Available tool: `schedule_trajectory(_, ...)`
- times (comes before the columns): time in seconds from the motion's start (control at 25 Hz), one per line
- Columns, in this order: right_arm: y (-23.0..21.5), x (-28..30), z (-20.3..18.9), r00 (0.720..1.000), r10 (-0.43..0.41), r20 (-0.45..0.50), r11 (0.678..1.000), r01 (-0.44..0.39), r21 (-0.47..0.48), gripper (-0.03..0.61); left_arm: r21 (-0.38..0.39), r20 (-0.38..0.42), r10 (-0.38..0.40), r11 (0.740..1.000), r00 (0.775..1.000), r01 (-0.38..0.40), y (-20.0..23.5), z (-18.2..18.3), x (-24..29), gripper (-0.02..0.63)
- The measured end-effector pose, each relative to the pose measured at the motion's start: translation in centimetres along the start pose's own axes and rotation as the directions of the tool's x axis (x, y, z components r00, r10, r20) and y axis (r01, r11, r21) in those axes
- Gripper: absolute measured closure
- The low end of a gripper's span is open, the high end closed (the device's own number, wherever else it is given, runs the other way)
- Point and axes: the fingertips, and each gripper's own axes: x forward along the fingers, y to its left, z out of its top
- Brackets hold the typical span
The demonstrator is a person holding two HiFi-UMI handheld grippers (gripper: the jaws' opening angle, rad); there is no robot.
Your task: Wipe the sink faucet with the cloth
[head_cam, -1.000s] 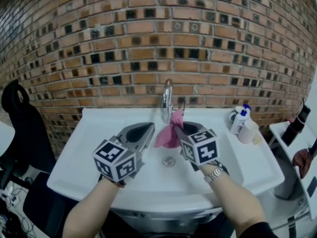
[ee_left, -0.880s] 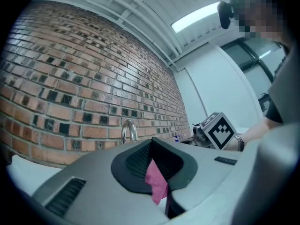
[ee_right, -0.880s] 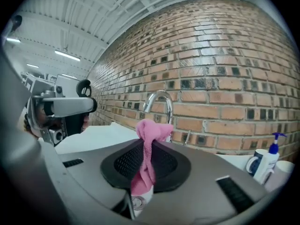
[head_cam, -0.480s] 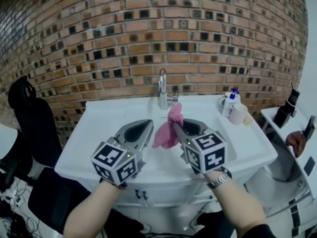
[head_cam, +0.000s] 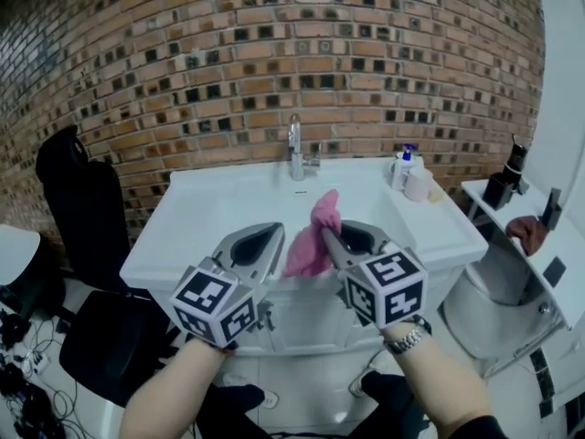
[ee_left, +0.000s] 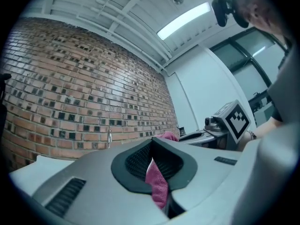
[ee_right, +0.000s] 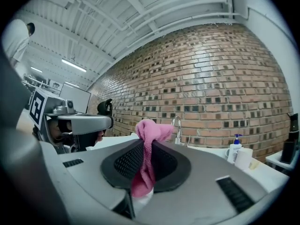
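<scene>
one soap bottle [head_cam: 405, 165] near faucet [head_cam: 294, 149]

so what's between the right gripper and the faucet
In the head view, only the pink cloth pinched by the right gripper, then bare white sink up to the faucet.

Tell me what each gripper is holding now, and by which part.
Both hold the pink cloth. The right gripper pinches its bunched middle, a wad poking past the fingers; the left gripper clamps a hanging fold.
</scene>
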Motion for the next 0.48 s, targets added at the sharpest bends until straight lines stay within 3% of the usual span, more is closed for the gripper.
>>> schedule_trajectory(0.48,7.8,-10.6,1.0,0.998,0.014,0.058,1.0,-0.013,-0.02,0.532,0.023,0.031,0.001,1.0,1.0,-0.001,-8.2,2.1,-9.2,0.609)
